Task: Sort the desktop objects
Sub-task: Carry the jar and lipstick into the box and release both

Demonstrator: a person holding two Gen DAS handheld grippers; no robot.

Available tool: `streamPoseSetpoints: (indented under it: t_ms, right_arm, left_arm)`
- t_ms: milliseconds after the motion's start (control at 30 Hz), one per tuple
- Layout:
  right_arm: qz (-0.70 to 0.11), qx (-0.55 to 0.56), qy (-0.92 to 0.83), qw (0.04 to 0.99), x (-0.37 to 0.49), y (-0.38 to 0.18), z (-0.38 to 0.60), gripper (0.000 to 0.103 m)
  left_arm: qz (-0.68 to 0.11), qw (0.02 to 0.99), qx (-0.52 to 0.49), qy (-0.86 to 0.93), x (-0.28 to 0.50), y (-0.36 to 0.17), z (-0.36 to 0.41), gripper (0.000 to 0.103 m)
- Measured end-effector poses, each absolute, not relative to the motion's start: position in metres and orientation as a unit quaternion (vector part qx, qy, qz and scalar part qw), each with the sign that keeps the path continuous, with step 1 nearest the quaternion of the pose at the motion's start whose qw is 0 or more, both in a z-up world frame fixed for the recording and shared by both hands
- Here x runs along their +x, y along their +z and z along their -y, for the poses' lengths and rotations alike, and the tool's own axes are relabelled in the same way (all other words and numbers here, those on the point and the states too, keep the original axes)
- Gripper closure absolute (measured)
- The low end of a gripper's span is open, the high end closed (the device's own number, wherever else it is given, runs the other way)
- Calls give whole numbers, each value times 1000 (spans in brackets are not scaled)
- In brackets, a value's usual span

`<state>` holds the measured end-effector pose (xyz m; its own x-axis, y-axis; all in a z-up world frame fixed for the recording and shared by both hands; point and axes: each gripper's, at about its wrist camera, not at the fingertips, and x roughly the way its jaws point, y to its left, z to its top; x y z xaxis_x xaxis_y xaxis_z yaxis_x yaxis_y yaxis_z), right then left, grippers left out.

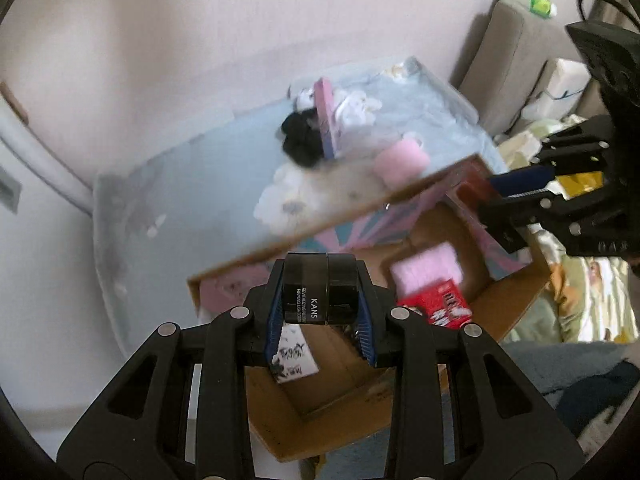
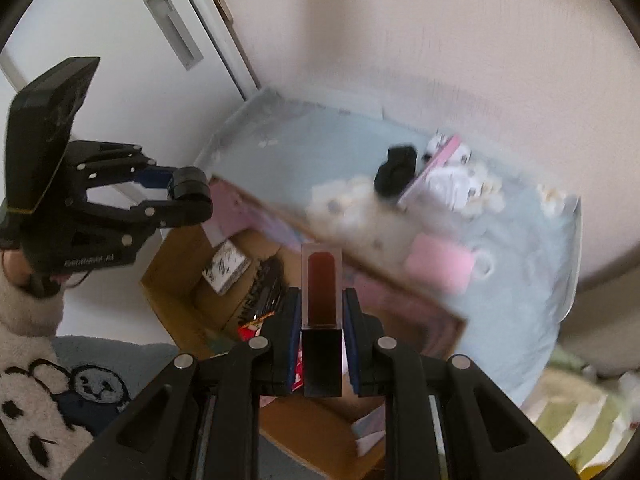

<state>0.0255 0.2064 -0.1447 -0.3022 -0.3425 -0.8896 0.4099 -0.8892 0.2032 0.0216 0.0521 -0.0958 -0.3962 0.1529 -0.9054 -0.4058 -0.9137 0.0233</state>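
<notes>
My left gripper (image 1: 320, 312) is shut on a black KANS cosmetic jar (image 1: 318, 288), held above an open cardboard box (image 1: 340, 396). It also shows in the right wrist view (image 2: 188, 196) at the left, with the jar (image 2: 190, 184) in it. My right gripper (image 2: 321, 328) is shut on a red lip gloss tube (image 2: 321, 288) with a black cap, held over the same box (image 2: 180, 272). In the left wrist view the right gripper (image 1: 492, 196) is at the right edge, over the box's far side.
The box holds a pink fluffy item (image 1: 426, 270), a red packet (image 1: 440, 306) and a white printed card (image 1: 294, 356). On the light blue table (image 1: 180, 184) lie a black item (image 1: 300, 138), a pink cup (image 1: 400, 162), a pink book (image 1: 326, 120) and white plush items (image 1: 288, 196).
</notes>
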Motion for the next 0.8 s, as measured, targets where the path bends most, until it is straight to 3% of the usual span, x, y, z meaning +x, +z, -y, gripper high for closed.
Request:
streamPoseSetpoints:
  t_ms: [400,800]
  right_arm:
    - [5,562,-801,206,43,-168,-194,85]
    - [0,573,-796,197,42,-178,-197,85]
  left_arm:
    - [-82,143,-555,815,37,-144,-51,75]
    - [-69,133,-566,811,37,-152,-47,75]
